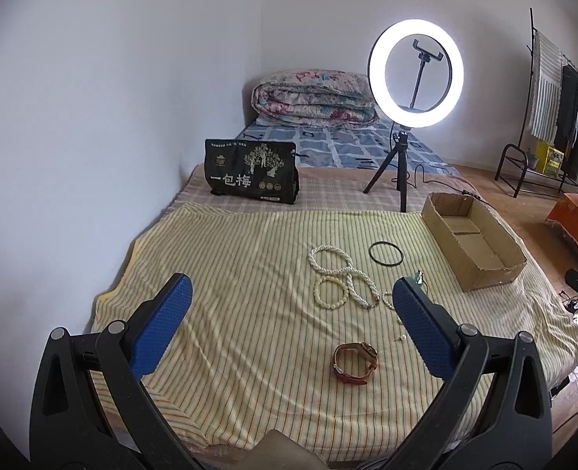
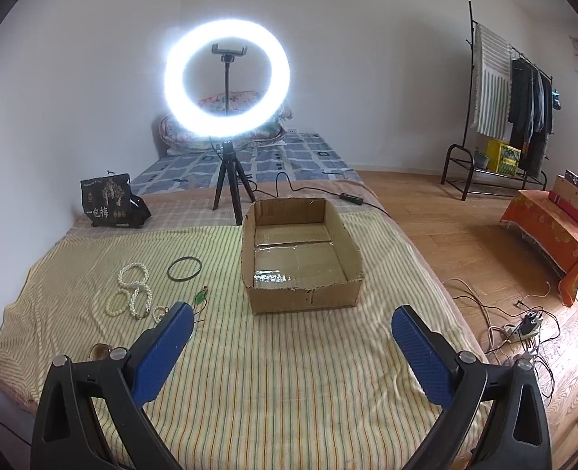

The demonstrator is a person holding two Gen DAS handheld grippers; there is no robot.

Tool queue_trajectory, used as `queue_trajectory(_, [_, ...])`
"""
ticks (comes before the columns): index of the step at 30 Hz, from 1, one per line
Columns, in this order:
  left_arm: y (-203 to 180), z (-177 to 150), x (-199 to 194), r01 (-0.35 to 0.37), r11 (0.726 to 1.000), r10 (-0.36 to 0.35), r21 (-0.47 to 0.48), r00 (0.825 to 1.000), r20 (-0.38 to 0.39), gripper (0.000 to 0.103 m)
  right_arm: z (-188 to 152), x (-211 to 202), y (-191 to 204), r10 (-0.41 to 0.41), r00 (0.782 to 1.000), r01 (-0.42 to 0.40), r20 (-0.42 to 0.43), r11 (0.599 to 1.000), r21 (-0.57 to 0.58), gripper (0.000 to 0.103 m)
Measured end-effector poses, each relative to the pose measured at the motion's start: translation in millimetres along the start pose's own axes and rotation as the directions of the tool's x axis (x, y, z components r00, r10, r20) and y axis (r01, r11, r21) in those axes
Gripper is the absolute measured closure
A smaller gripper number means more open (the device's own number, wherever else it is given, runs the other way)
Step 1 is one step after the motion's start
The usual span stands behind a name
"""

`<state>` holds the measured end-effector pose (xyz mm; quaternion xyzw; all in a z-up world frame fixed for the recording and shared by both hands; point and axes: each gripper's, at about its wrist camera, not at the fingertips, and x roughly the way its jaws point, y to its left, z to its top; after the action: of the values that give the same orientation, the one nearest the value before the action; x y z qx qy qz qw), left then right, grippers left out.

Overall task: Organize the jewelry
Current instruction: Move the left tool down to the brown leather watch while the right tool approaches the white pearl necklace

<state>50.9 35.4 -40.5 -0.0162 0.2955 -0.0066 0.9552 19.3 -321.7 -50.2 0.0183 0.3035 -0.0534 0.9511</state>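
A bed (image 1: 218,399) under a striped cloth (image 1: 249,258) carries pearl strands (image 1: 330,260), a bead bracelet (image 1: 331,291), a dark bangle (image 1: 385,252), a watch (image 1: 354,362), a cardboard box (image 2: 300,252), a black bag (image 1: 252,172) and a ring light (image 1: 404,168).

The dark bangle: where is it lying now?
The dark bangle lies flat on the striped cloth, between the pearl necklace and the cardboard box; the right wrist view shows it left of the box.

On the bed (image 1: 249,411): wristwatch (image 1: 354,363) nearest, bead bracelet (image 1: 331,291) and pearl necklace (image 1: 343,270) behind it, bangle (image 1: 385,252) farther back. To the right of these, cardboard box (image 2: 300,250). Behind the box, ring light on tripod (image 2: 227,78); left of that, printed bag (image 1: 252,172). At the far end, folded quilt (image 1: 314,96).
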Motion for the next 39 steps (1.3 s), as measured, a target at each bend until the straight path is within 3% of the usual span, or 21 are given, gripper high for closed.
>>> queue_trajectory(10, [12.6, -22.8, 34.8, 0.058, 0.998, -0.057, 0.013, 0.994, -0.096, 0.000, -2.0, 39.0, 13.9, 0.074, 0.995, -0.078, -0.060, 0.994, -0.071, 0.009])
queue_trajectory(12, [12.1, -26.9, 41.0, 0.075, 0.997, -0.073, 0.014, 0.991, -0.115, 0.004, -2.0, 47.9, 16.8, 0.101, 0.992, -0.106, -0.072, 0.991, -0.075, 0.009])
queue_trajectory(16, [8.9, -34.2, 59.5, 0.125, 0.992, -0.121, 0.009, 0.976, -0.181, 0.025, -1.2, 61.2, 25.6, 0.152, 0.986, -0.159, -0.069, 0.982, -0.105, 0.010])
queue_trajectory(20, [2.7, -43.2, 81.5, 0.193, 0.981, -0.193, -0.025, 0.945, -0.264, 0.047, 0.6, 76.7, 47.3, 0.195, 0.977, -0.208, -0.082, 0.960, -0.189, 0.013])
queue_trajectory(23, [-2.6, -53.3, 98.4, 0.237, 0.970, -0.244, -0.060, 0.915, -0.322, 0.057, 0.8, 93.0, 61.9, 0.272, 0.952, -0.298, -0.143, 0.931, -0.210, 0.022])
queue_trajectory(28, [-7.4, -61.6, 111.9, 0.287, 0.953, -0.303, -0.099, 0.878, -0.371, 0.062, -4.1, 129.5, 80.8, 0.332, 0.906, -0.390, -0.262, 0.895, -0.216, 0.040])
queue_trajectory(30, [-7.4, -64.8, 117.5, 0.304, 0.945, -0.325, -0.118, 0.862, -0.390, 0.063, -7.2, 141.9, 88.8, 0.361, 0.881, -0.435, -0.306, 0.873, -0.222, 0.044])
queue_trajectory(33, [-5.2, -68.8, 127.3, 0.312, 0.939, -0.345, -0.147, 0.842, -0.414, 0.066, -13.8, 156.1, 101.0, 0.365, 0.859, -0.464, -0.359, 0.851, -0.245, 0.045])
queue_trajectory(39, [-1.5, -76.1, 142.8, 0.305, 0.936, -0.352, -0.175, 0.827, -0.438, 0.066, -30.7, 182.8, 106.7, 0.376, 0.807, -0.507, -0.456, 0.837, -0.207, 0.057])
